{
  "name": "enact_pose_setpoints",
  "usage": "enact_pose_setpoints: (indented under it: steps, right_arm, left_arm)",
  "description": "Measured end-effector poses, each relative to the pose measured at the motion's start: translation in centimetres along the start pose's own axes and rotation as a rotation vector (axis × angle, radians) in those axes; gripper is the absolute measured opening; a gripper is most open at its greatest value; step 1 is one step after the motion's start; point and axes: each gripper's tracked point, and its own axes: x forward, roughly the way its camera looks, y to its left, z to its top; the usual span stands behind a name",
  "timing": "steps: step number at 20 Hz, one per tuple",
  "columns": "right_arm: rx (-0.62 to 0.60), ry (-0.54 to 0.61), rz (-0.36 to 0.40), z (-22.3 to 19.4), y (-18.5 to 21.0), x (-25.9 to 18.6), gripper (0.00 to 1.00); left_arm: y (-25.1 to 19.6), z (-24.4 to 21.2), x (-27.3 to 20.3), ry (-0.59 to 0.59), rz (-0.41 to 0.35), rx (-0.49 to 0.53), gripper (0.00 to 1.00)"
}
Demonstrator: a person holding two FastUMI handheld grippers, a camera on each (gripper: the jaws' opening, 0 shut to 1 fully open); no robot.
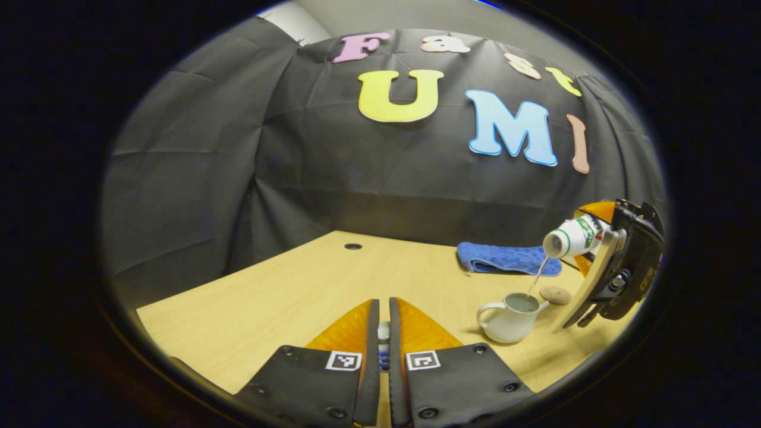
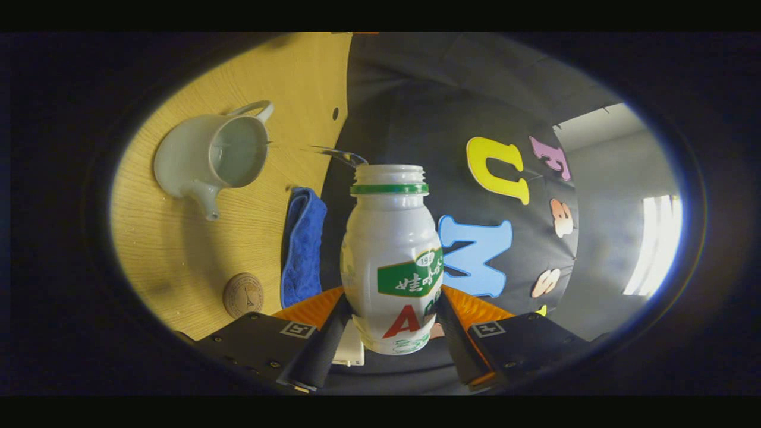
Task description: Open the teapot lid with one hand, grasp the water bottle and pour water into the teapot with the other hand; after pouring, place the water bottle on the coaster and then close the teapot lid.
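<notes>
Teapot [image 1: 509,318] stands uncovered on the wooden table [image 1: 267,297], at four o'clock in the left gripper view, taking a thin stream from the tilted water bottle [image 2: 392,255]. The right gripper [image 2: 389,324] pinches that bottle's base. The left gripper [image 1: 383,333] is pressed nearly together on a small white piece (probably the lid). Coaster [image 2: 243,295] lies beside a blue cloth [image 2: 302,249].

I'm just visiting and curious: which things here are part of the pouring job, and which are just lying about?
In the job:
water bottle, tipped and pouring
teapot, open
teapot lid, between the left fingers
coaster

Lying about:
blue cloth
</notes>
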Motion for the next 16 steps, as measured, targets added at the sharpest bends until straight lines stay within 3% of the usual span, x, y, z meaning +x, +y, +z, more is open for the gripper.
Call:
enact_pose_setpoints:
  steps: [16]
  right_arm:
    - [-0.048, -0.010, -0.044, 0.40, -0.42, 0.02, 0.80]
  left_arm:
    - [-0.02, -0.41, 0.02, 0.009, -0.009, 0.006, 0.17]
